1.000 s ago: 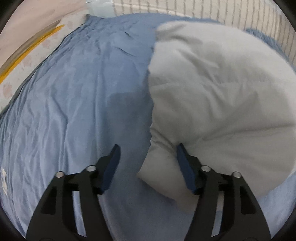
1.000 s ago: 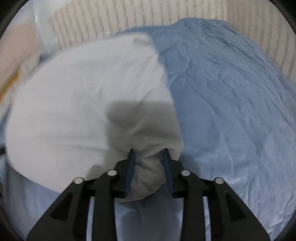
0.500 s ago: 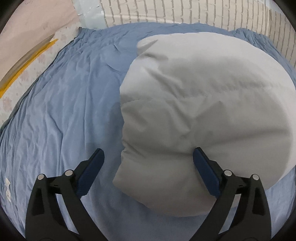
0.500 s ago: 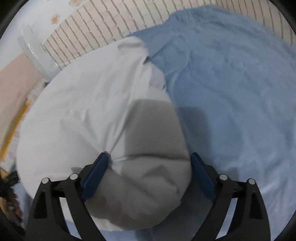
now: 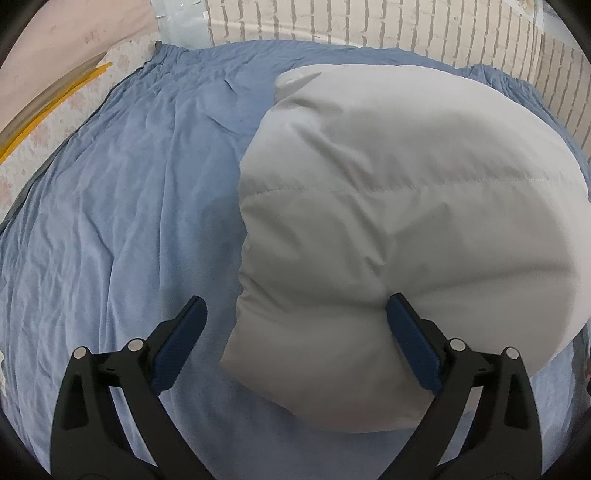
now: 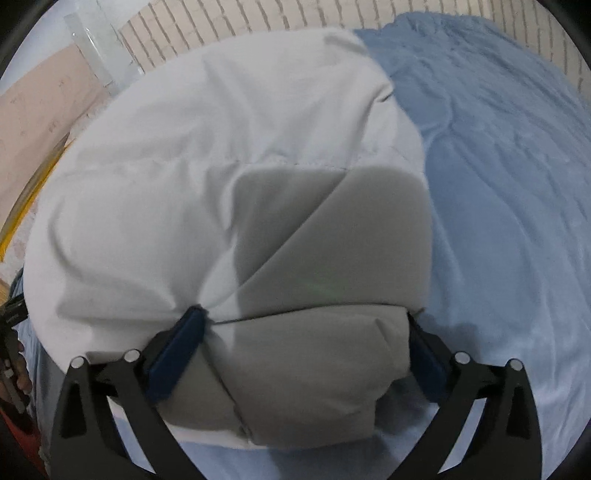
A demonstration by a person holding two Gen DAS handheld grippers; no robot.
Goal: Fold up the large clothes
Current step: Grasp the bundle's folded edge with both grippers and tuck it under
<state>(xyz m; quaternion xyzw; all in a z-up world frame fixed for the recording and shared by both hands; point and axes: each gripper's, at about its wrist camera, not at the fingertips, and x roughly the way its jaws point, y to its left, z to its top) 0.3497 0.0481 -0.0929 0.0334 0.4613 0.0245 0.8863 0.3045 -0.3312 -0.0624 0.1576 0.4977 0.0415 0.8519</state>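
- I see the white padded garment [image 5: 399, 229] lying folded in a thick bundle on the blue bedsheet [image 5: 110, 221], near the brick-patterned wall [image 5: 369, 22].
- My left gripper [image 5: 295, 317] is released, jaws spread wide around the bundle's near left corner; its right pad touches the fabric without pinching.
- My right gripper [image 6: 303, 328] has just been opening and now straddles the near right corner [image 6: 306, 365] loosely, nothing clamped.

Left claw [image 5: 295, 314] and right claw [image 6: 304, 325] both angled downward, jaws just spread wide apart.
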